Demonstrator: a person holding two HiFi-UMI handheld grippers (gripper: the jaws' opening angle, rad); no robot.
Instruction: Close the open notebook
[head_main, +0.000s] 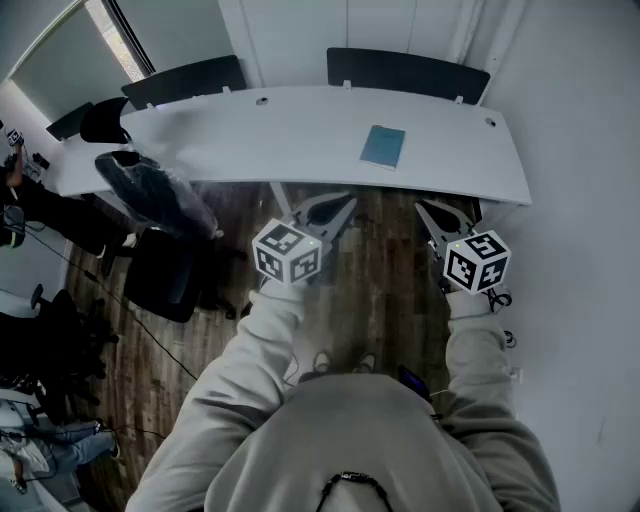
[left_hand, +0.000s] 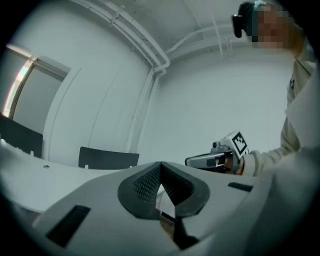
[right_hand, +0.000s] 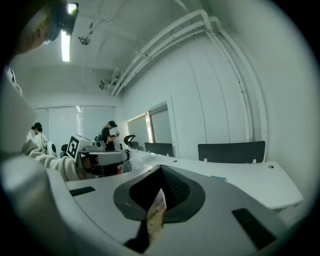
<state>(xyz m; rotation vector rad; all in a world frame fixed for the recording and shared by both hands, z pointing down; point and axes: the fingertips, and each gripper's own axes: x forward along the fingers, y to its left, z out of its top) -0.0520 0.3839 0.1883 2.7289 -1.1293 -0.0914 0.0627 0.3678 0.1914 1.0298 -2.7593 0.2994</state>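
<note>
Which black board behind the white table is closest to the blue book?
The right-hand black board in the head view: it stands right behind the blue book, while the other board is far off toward the left.

No readable text or markings
</note>
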